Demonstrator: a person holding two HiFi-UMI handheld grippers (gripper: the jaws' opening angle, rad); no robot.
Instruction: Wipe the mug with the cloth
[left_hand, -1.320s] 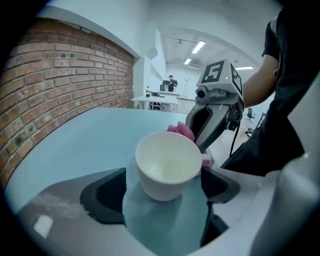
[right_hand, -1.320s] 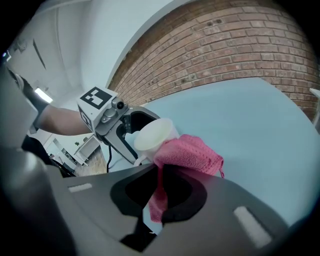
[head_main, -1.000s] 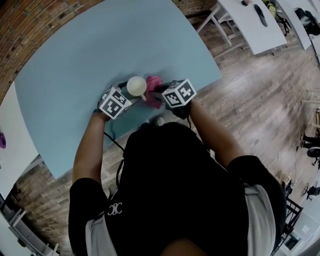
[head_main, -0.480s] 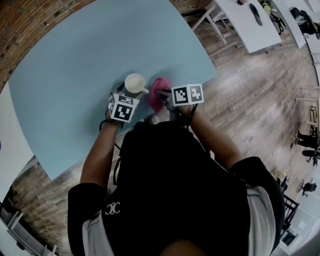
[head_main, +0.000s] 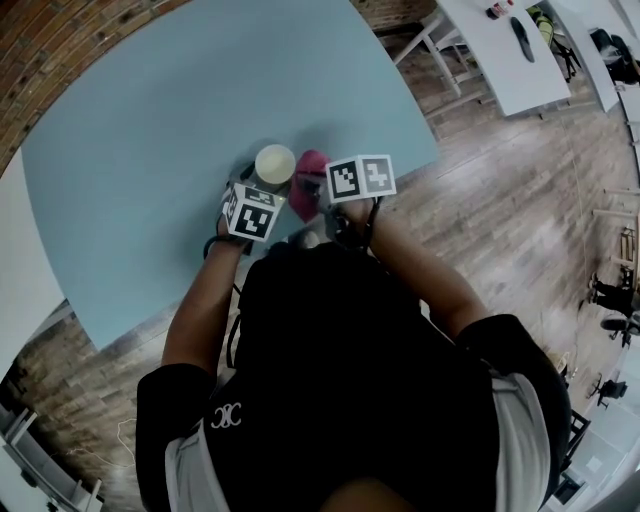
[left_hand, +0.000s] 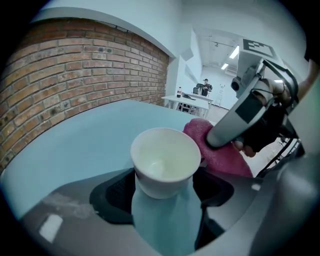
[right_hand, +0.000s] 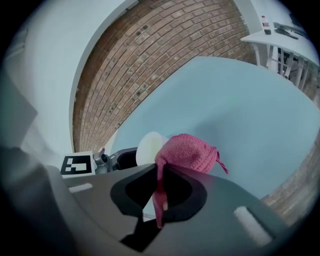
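My left gripper (left_hand: 165, 186) is shut on a white mug (left_hand: 165, 161), which stands upright and empty between its dark pads. In the head view the mug (head_main: 274, 163) is just beyond the left gripper (head_main: 256, 192), above the blue table (head_main: 150, 130). A bunched pink cloth (right_hand: 189, 152) sits at the tips of my right gripper (right_hand: 163, 196), which is shut on it, with a strand hanging between the jaws. The cloth (left_hand: 222, 152) presses against the mug's right side. From above, the cloth (head_main: 306, 186) lies between the mug and the right gripper (head_main: 325, 186).
The table's near edge (head_main: 300, 238) runs just under both hands, with wooden floor (head_main: 500, 200) beyond it to the right. A brick wall (left_hand: 75, 80) borders the table's far side. White tables (head_main: 510, 50) stand at the upper right.
Both grippers have rolled; their marker cubes show different faces. The cloth drew a little away from the mug half a second ago and is now back against its side.
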